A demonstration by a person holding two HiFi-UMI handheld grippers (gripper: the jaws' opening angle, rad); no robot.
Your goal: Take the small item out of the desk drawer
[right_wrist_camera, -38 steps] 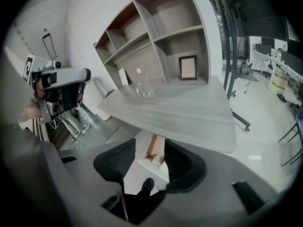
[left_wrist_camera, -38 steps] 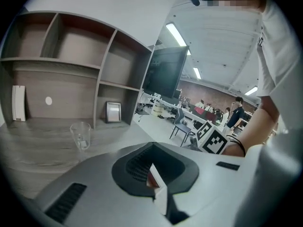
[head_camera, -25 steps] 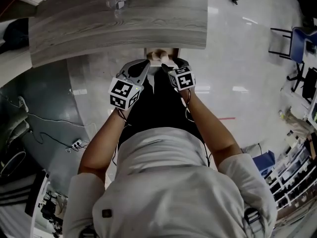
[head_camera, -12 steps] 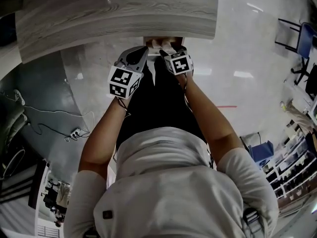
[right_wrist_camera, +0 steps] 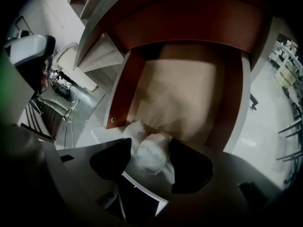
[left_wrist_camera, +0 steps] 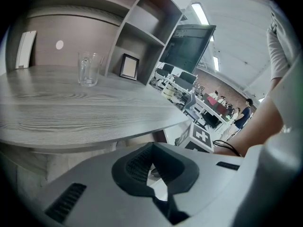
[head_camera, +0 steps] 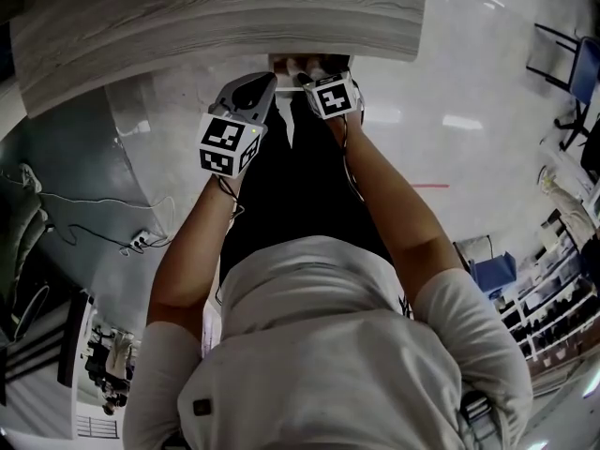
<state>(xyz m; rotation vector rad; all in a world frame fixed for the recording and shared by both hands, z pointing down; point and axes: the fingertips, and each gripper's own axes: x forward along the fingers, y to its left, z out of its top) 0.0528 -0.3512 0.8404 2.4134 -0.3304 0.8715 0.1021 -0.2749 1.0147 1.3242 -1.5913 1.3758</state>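
Right gripper (right_wrist_camera: 150, 146): the jaws are clamped on the small item (right_wrist_camera: 152, 161), a white, crumpled, soft-looking bundle. It fills the gap between the two dark pads and bulges past the tips on the gripper's left side. Directly ahead of the jaws lies the open drawer (right_wrist_camera: 185, 86), with a bare tan floor and red-brown walls. No other contents show in it. The item sits at the near end of the drawer, close to the front rim. Neither view shows whether it touches the drawer floor.

Left gripper (left_wrist_camera: 152, 168): the jaws are drawn together with nothing between them. This gripper is just beside the right gripper, on that gripper's left. Its tips are about level with the edge of the desk top (left_wrist_camera: 85, 112), which extends ahead of it. A glass mug (left_wrist_camera: 89, 69) stands on that surface well ahead of the tips and plays no part in the task.

Step in hand (judgement): the grasp is made and extraction is due.

Next move (judgement):
1. Hold clamp pressure constant on the right gripper.
2. Lift the item above the drawer front, then draw it back from under the desk edge overhead.
3. Watch the loose part outside the pads, since soft material may snag on the rim.
4. Keep the left gripper clear of the withdrawal path; it is free to close the drawer afterwards
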